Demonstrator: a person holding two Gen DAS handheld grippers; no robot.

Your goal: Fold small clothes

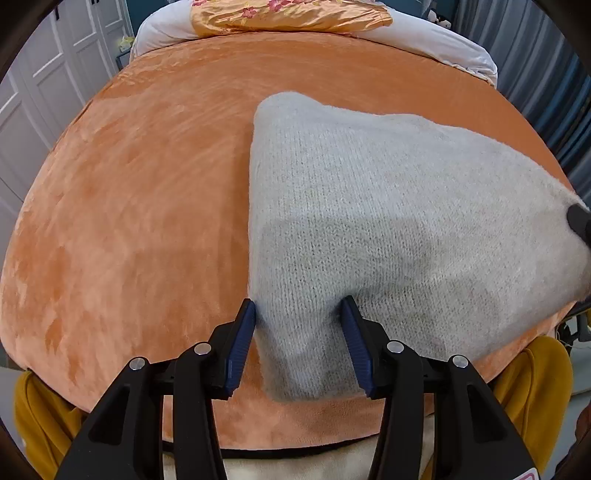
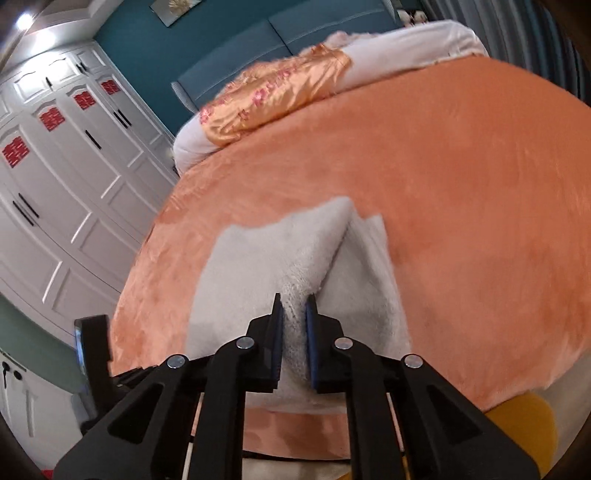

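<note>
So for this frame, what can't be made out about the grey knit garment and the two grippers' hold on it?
- Right wrist view: motion blur smears the grey knit garment, so its fold layers are unclear.
- Left wrist view: the right gripper is cut off by the edge.
- Left wrist view: the left gripper straddles a corner; whether it pinches is unclear.
- Garment type: folds hide it.

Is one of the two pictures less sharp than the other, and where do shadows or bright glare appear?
Left wrist view: sharp; the knit of the grey sweater is clear, with a dark shadow on it ahead of the left claw. Right wrist view: softer, motion-blurred on the sweater and orange blanket; glare from a ceiling light at top left. Both bend the bed edges strongly.
</note>
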